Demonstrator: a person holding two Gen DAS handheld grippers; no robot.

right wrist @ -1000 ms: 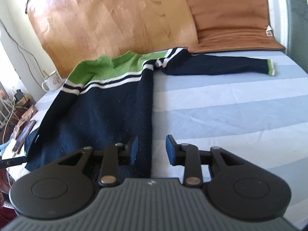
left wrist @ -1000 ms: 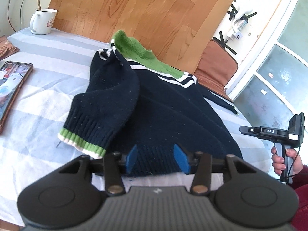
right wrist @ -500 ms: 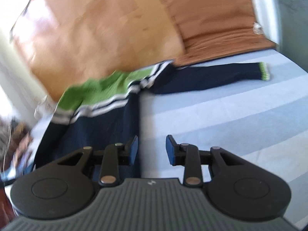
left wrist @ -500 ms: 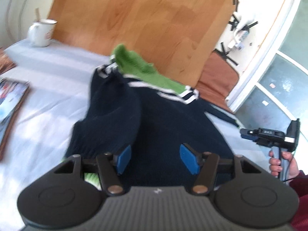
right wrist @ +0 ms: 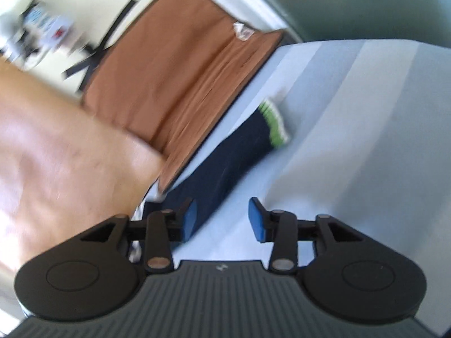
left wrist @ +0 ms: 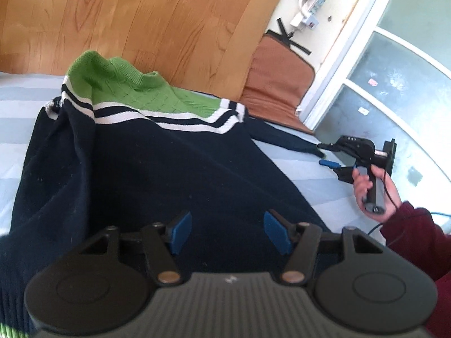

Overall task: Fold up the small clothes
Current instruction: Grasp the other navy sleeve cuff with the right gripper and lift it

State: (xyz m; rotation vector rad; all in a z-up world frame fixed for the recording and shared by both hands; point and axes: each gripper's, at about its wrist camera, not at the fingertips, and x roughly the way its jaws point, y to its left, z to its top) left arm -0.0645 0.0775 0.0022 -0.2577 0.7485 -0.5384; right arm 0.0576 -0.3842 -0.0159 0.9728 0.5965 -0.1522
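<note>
Though blurred, ribbed knit sweater point(left wrist: 157, 169)

The right gripper point(right wrist: 221, 218) has swung toward the outstretched sleeve point(right wrist: 242, 143), and both grippers' jaws have widened.

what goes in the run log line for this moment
left gripper open over sweater | right gripper open near outstretched sleeve | nothing gripped

Wooden board point(left wrist: 157, 22), brown cushion point(right wrist: 180, 76), striped sheet point(right wrist: 352, 129), taped power strip point(left wrist: 307, 14)
</note>
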